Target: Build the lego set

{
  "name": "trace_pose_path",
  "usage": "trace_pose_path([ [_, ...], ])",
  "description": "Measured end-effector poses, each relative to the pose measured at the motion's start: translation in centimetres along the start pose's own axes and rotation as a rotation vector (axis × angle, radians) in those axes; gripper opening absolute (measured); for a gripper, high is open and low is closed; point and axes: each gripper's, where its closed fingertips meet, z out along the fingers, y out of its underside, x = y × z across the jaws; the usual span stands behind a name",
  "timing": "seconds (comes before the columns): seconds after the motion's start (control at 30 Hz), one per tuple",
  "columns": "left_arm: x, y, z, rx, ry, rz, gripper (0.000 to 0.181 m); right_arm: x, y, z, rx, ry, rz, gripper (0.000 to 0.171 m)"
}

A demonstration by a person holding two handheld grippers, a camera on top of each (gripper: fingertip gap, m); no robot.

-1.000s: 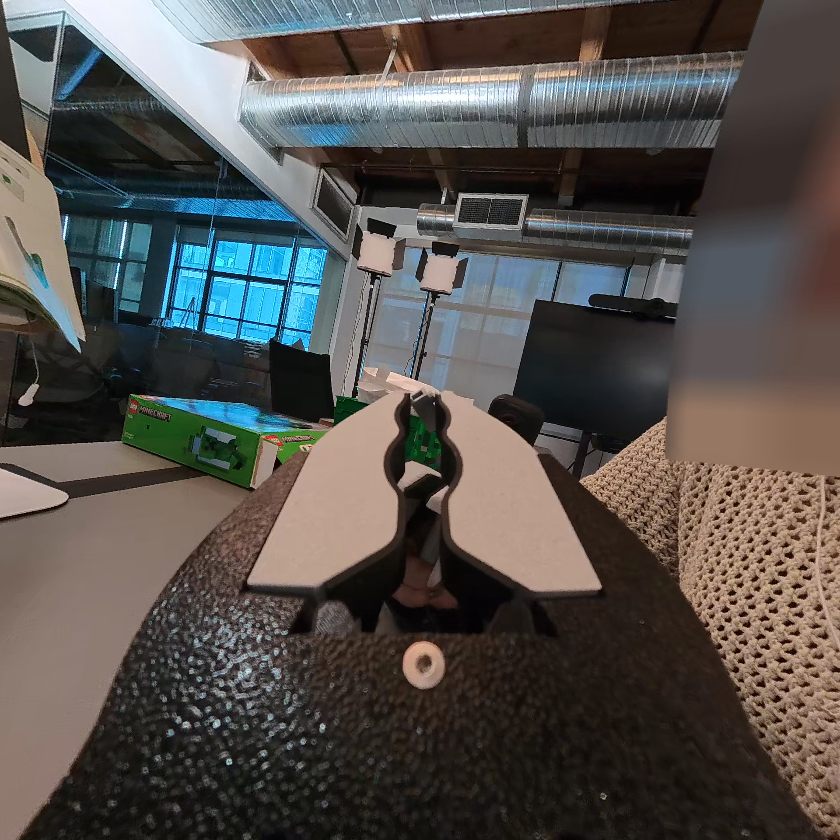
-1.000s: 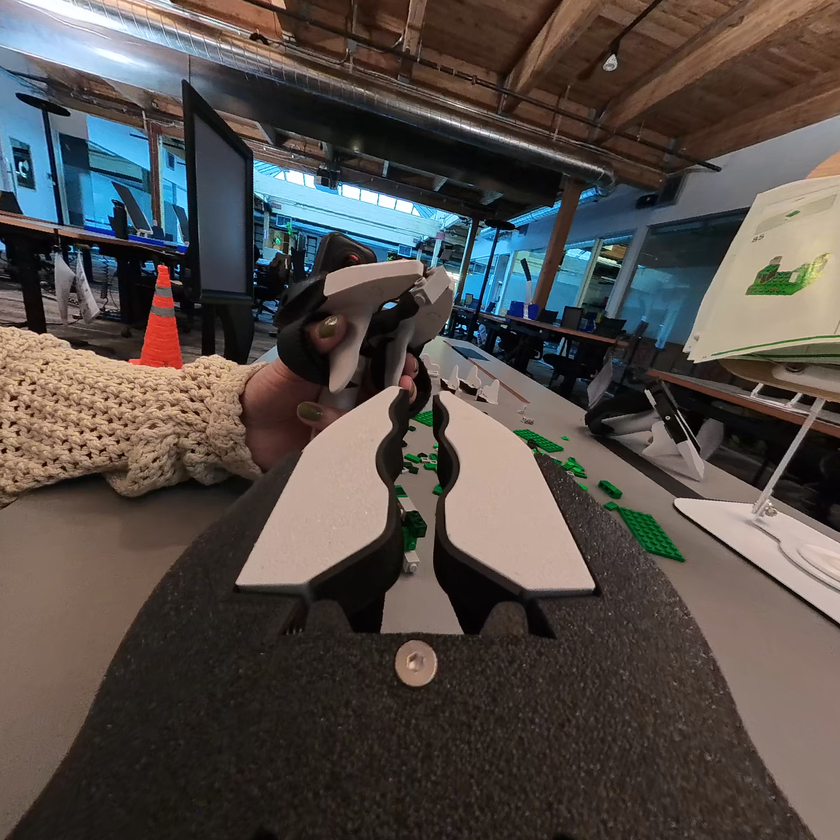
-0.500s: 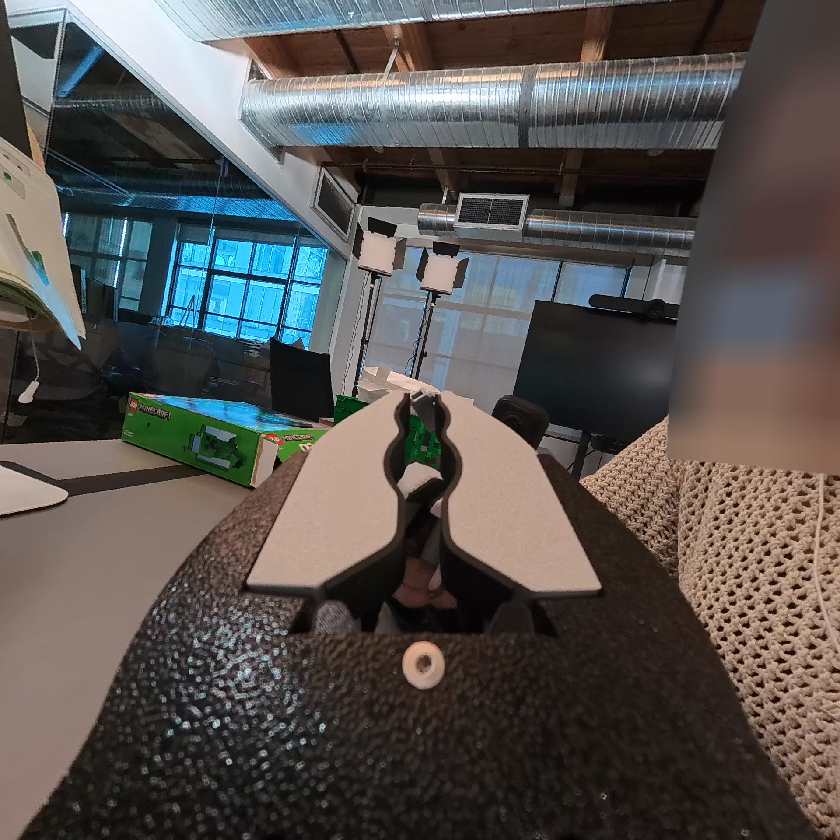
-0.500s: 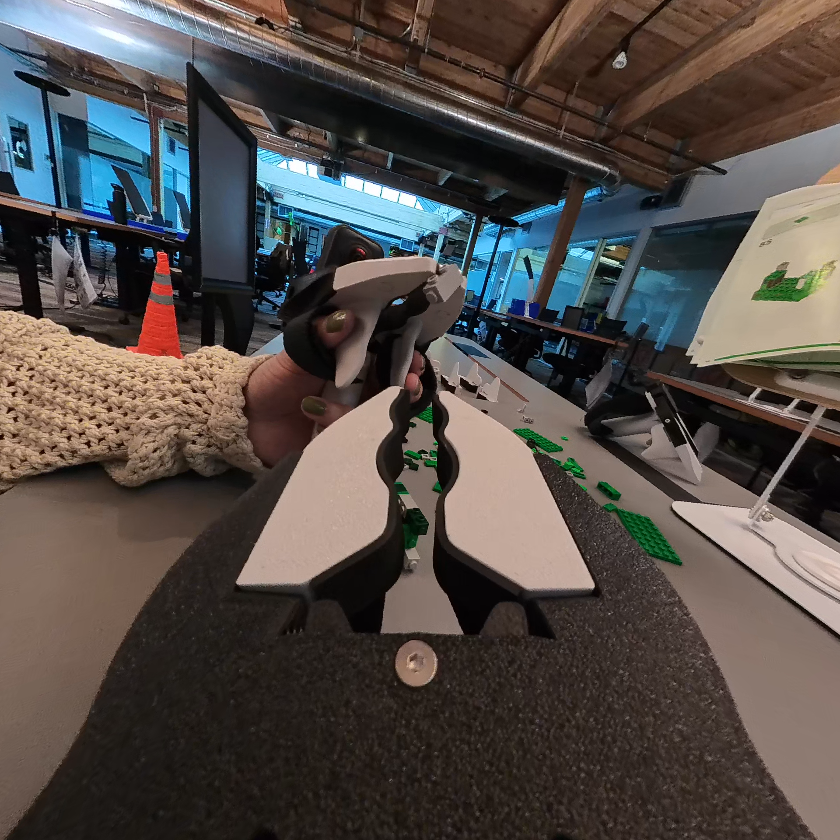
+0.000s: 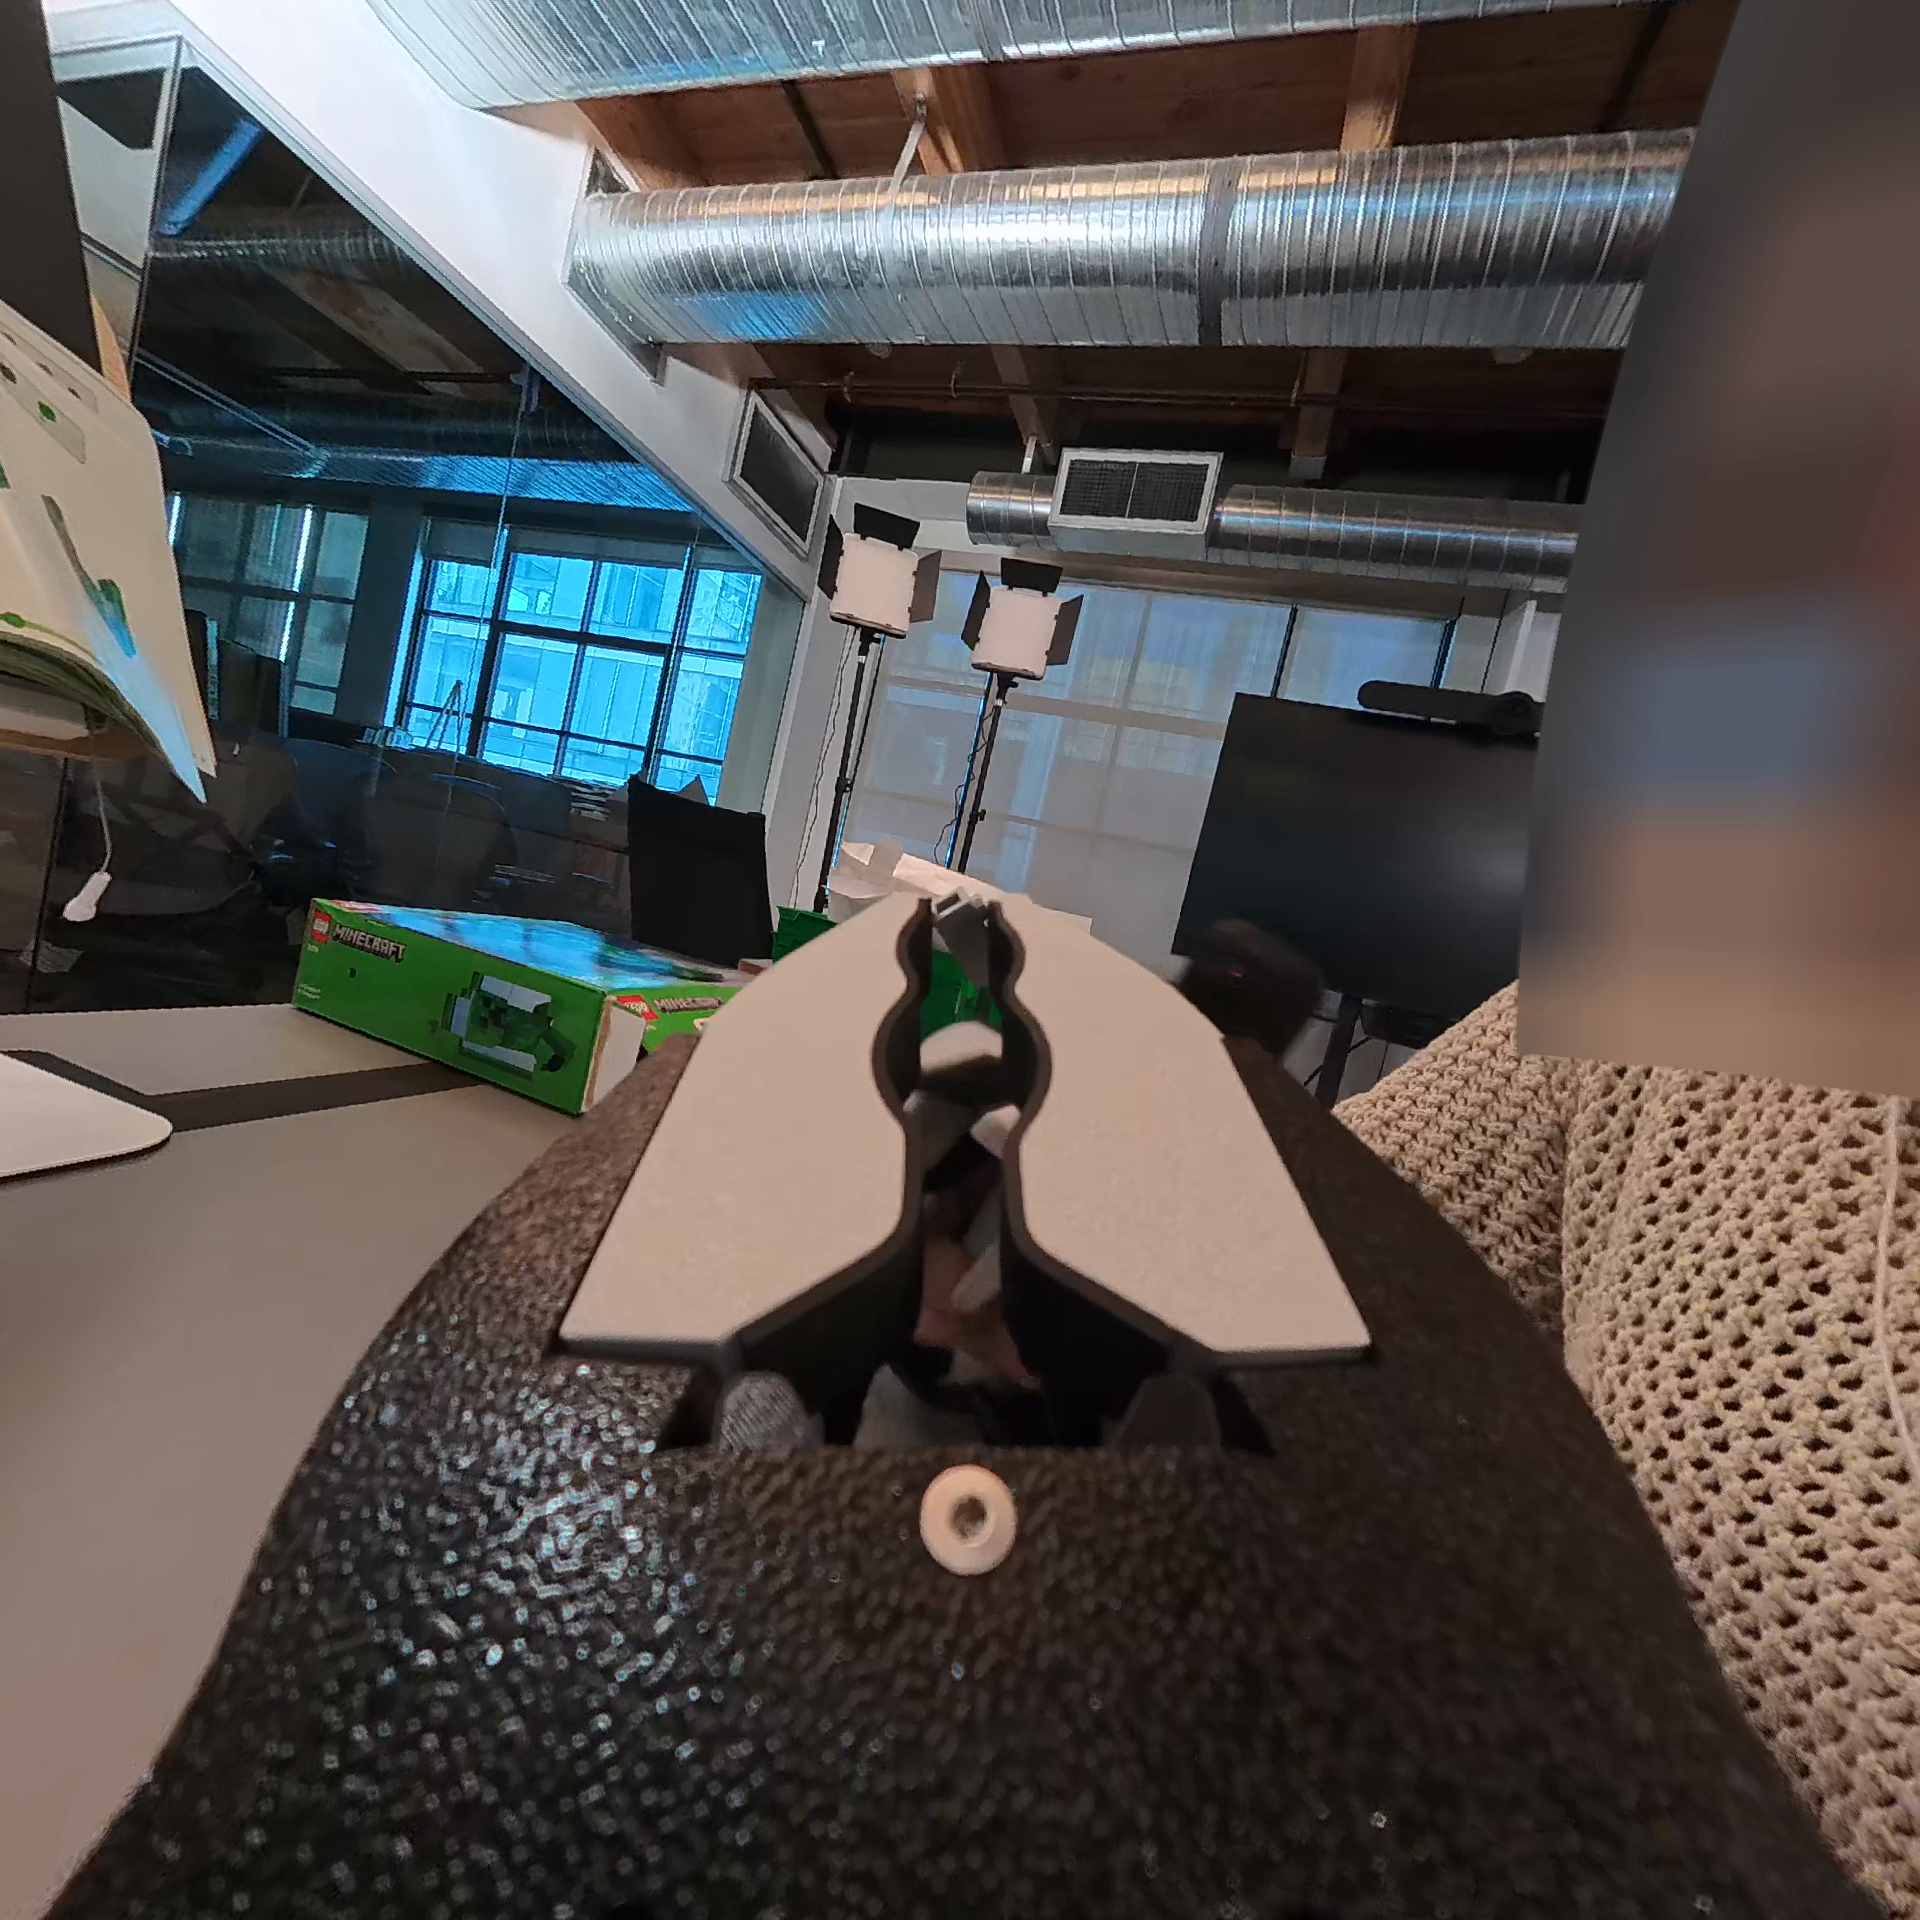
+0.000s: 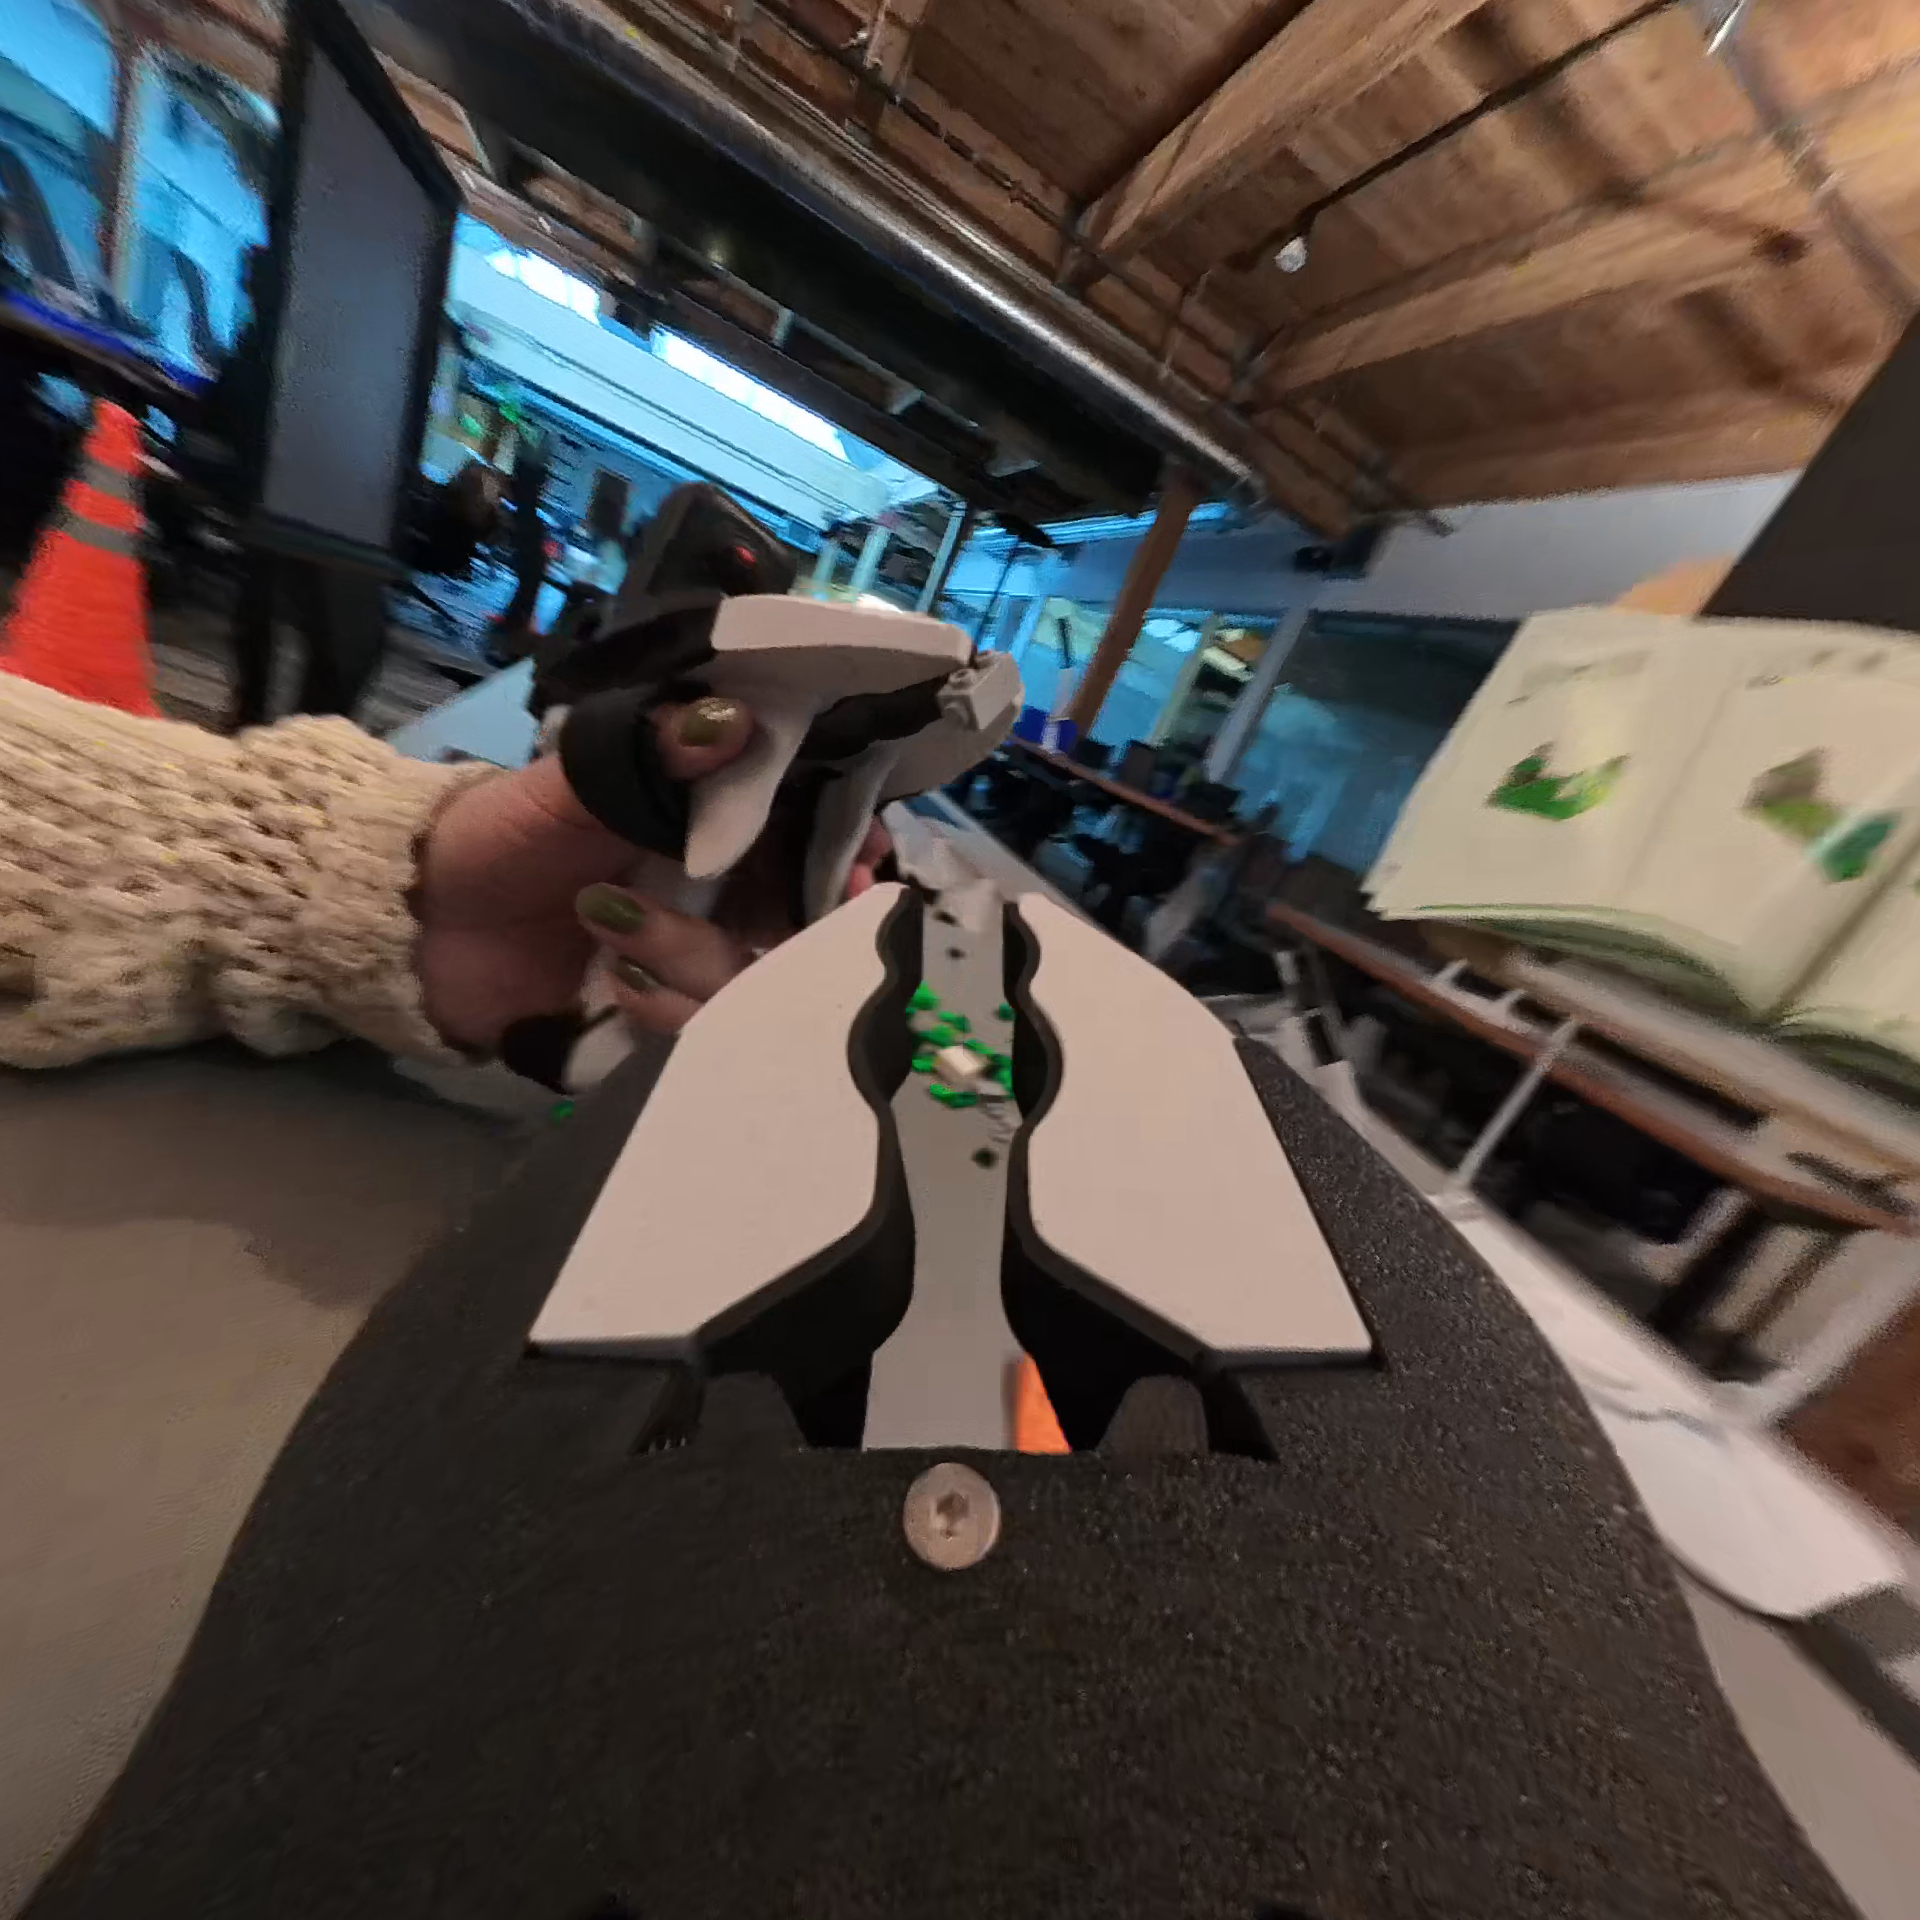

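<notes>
My left gripper (image 5: 961,925) is shut on a small grey Lego piece (image 5: 958,916) pinched at its fingertips, held up above the table. It also shows in the right wrist view (image 6: 977,691), held by a hand, with the grey piece (image 6: 971,694) at its tip. My right gripper (image 6: 958,914) sits just below and in front of it, jaws a narrow gap apart with nothing between them. Several loose green Lego pieces (image 6: 951,1039) and a white brick (image 6: 958,1062) lie on the grey table (image 6: 156,1299) beyond the right fingers.
An open instruction booklet on a stand (image 6: 1683,821) is at the right; its edge shows in the left wrist view (image 5: 73,582). A green set box (image 5: 457,997) lies on the table. A knitted sleeve (image 6: 187,873) rests at left. An orange cone (image 6: 88,582) stands behind.
The right wrist view has swung and blurred: the right gripper has turned and moved nearer the left gripper. The left gripper still holds the grey piece, nearly unmoved.
</notes>
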Motion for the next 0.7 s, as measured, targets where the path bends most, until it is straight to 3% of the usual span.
trace_pose_path([
  [0.17,0.0,-0.3,0.3,0.025,-0.009,-0.031,0.009,1.7,-1.2,0.4,-0.046,0.151,-0.223,0.021],
  [0.4,0.2,-0.7,0.4,0.067,0.005,-0.095,0.009,-0.1,-2.9,1.4,-0.068,0.139,-0.512,0.017],
  [0.7,0.7,0.0,0.9,0.050,0.026,-0.110,0.010,0.5,-3.3,1.5,-0.095,0.245,-0.595,0.013],
])
